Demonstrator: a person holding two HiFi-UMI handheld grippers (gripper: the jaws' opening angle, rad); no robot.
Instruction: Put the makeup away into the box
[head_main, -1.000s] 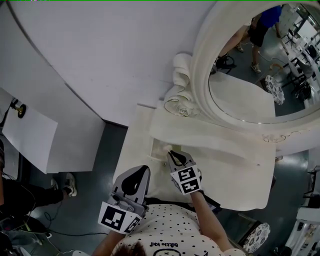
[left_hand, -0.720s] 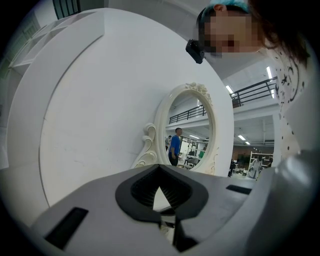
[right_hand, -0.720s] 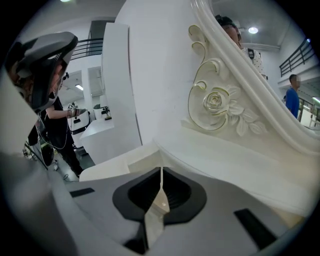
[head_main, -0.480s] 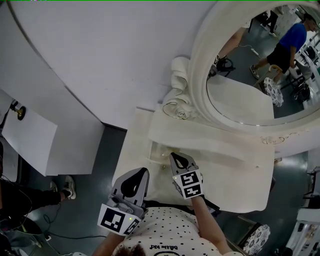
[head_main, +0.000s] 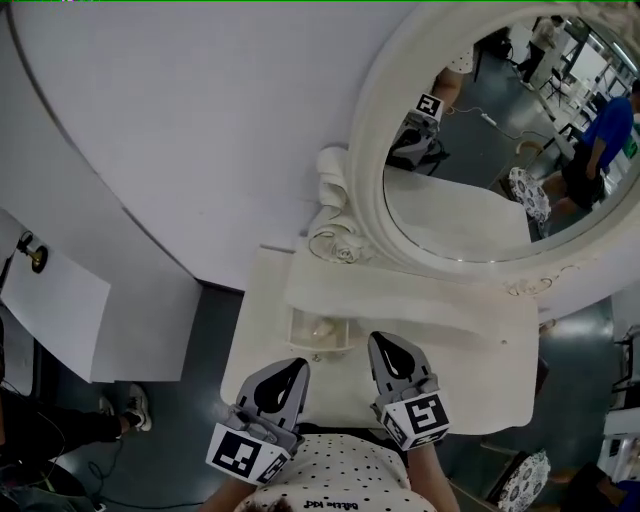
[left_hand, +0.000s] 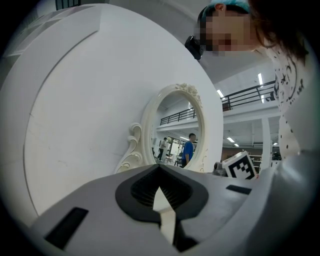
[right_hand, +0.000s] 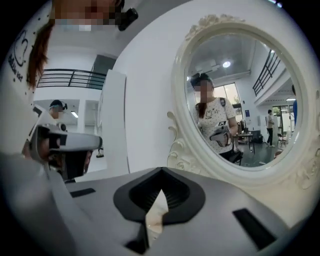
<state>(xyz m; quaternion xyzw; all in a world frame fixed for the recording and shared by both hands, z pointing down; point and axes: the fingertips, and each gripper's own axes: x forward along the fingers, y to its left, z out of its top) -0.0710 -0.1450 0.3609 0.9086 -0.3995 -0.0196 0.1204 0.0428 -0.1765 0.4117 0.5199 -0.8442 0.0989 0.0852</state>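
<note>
A small open box (head_main: 297, 331) is set into the cream vanity table (head_main: 480, 370), with a pale rounded makeup item (head_main: 324, 328) inside it. My right gripper (head_main: 390, 346) hovers over the table's near edge, to the right of the box and apart from it. Its jaws are shut, with nothing between them (right_hand: 159, 196). My left gripper (head_main: 284, 372) hangs just in front of the box, also shut and empty (left_hand: 161, 194). Both grippers point roughly level towards the wall.
A large oval mirror (head_main: 470, 170) in an ornate cream frame (head_main: 335, 235) stands at the back of the table and reflects people in the room. A curved white wall (head_main: 200, 120) lies behind. A white panel (head_main: 60, 300) and dark floor (head_main: 215, 300) are on the left.
My right gripper has pulled back from the box and risen towards the person. The left gripper has shifted slightly. The head view has tilted, so the mirror sits further left.
</note>
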